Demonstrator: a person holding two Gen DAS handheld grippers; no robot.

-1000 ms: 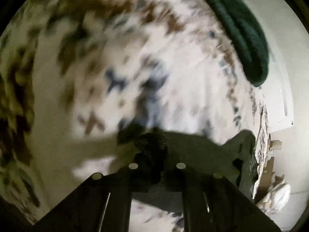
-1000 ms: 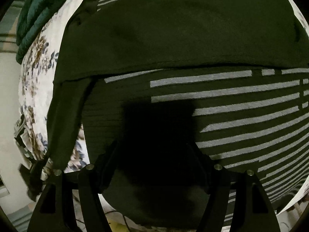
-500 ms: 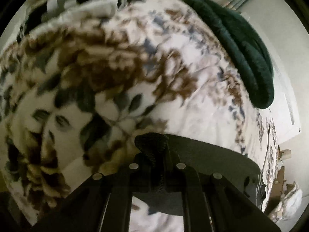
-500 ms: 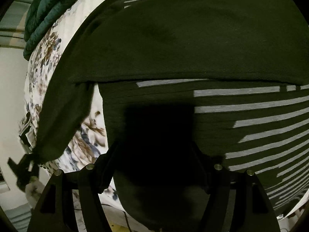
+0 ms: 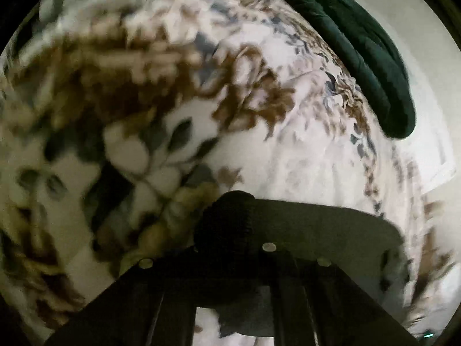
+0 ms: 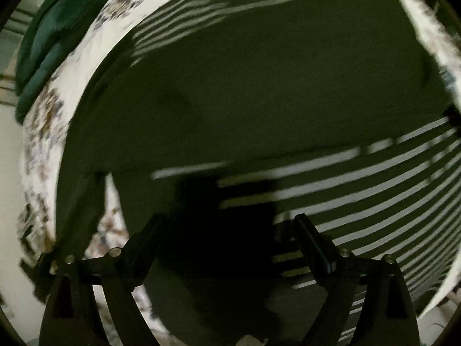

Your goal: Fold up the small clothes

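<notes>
A dark green garment with white stripes (image 6: 259, 92) lies spread on a floral bedspread (image 6: 43, 132), with a plain dark flap folded over its striped part. My right gripper (image 6: 227, 225) hovers just over its near edge with the jaws wide apart and nothing between them. My left gripper (image 5: 230, 248) is shut on a bunched corner of the dark garment (image 5: 227, 216), and a band of that cloth (image 5: 331, 225) trails off to the right above the floral bedspread (image 5: 201, 101).
A dark green quilted blanket (image 5: 360, 49) lies rolled along the far edge of the bed, also in the right wrist view (image 6: 43, 46). A pale wall (image 5: 432, 86) rises beyond the bed. The bed's edge drops off at the left (image 6: 11, 187).
My left gripper has carried the cloth corner across the bedspread, and the pattern has shifted below it. My right gripper has pulled back from the garment, and more of the shirt shows.
</notes>
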